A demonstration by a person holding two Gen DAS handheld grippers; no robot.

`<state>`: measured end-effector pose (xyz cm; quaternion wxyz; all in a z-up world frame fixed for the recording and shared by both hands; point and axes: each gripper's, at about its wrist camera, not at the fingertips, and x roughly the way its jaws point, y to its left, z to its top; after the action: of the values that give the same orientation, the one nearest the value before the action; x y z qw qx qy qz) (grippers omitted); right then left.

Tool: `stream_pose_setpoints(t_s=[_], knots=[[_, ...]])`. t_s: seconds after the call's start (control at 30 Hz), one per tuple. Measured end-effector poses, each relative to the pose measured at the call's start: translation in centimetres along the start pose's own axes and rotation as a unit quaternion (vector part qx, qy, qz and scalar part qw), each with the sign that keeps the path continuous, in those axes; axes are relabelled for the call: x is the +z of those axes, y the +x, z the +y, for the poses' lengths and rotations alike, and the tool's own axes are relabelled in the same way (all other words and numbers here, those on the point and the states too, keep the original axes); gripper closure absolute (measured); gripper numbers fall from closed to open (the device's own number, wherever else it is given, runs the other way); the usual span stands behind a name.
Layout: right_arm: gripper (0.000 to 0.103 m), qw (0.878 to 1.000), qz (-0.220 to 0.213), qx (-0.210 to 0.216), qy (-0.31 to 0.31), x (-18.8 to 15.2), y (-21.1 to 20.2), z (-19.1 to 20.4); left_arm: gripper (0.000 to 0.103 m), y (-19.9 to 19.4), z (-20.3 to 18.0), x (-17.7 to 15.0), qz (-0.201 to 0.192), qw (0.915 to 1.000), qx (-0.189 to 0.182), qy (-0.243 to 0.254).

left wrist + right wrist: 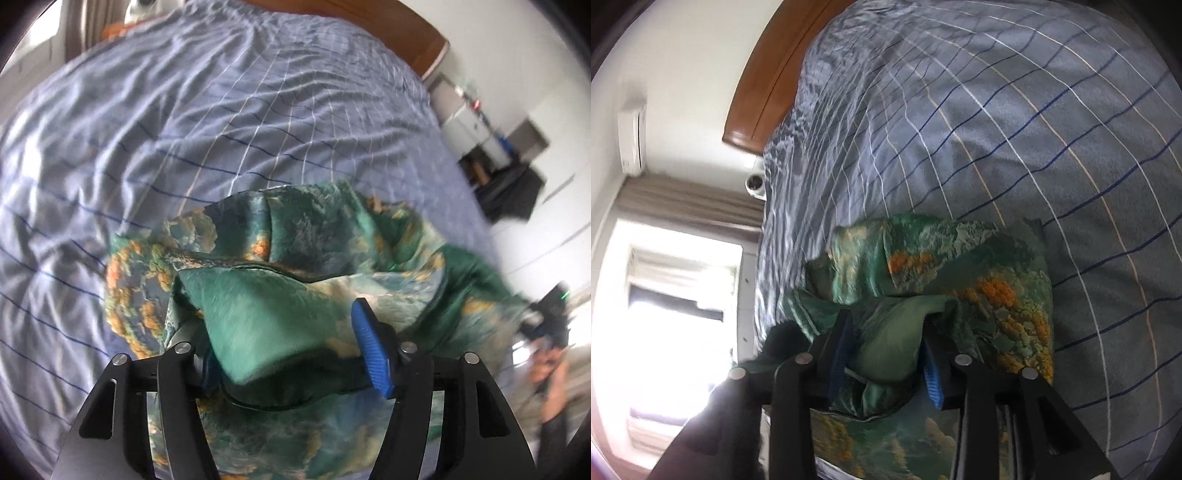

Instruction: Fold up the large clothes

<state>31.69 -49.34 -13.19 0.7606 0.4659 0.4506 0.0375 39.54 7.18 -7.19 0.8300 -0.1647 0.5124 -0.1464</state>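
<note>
Blue-grey checked bedding (229,122) covers a wide bed, its wooden headboard (757,99) curving along the far edge against a white wall. At the near edge of the bedding lies a bunched green garment (295,240) printed with orange and cream patches, loosely heaped rather than flat. Beyond the garment, toward the headboard, the bedding stretches bare and wrinkled, leaving broad room on every far side. The left gripper (291,354) has its jaws standing apart, a fold of the green cloth lying loosely between the blue pads (371,354). The right gripper (886,362) likewise has its jaws parted around a hump of the same garment, the cloth slack between them. A bright window (676,314) with a beige curtain (690,201) sits beside the headboard's end, below a wall-mounted air conditioner (631,138). Dark furniture (513,192) stands past the bedding's side edge.
</note>
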Motion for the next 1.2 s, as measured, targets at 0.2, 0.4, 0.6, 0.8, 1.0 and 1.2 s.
stream_pose_setpoints(t_s=[0.2,0.4,0.6,0.8,1.0,1.2], knots=[[0.055,0.999,-0.035,0.008,-0.008,0.7,-2.6,0.6,0.011,-3.8,3.2,1.9,-0.037,0.9952,-0.062,-0.067],[0.051,0.993,-0.068,-0.040,-0.088,0.1,-5.4,2.3,0.006,-6.2,4.3,1.6,-0.050,0.9980,-0.033,-0.021],[0.048,0.963,-0.010,-0.132,-0.235,-3.6,-2.6,4.4,0.006,-1.1,2.0,-1.7,0.008,0.9920,0.057,0.112],[0.048,0.958,-0.018,-0.184,-0.220,-2.6,2.3,3.7,0.020,3.5,-0.7,-1.1,0.015,0.9844,0.103,0.142],[0.065,0.959,-0.010,-0.188,-0.209,-2.1,4.5,3.4,0.089,4.4,-1.0,-1.2,0.010,0.9761,0.152,0.155],[0.092,0.933,-0.058,-0.226,-0.273,-3.5,3.1,5.7,0.094,-0.1,-1.3,-1.9,-0.058,0.9741,0.160,0.148]])
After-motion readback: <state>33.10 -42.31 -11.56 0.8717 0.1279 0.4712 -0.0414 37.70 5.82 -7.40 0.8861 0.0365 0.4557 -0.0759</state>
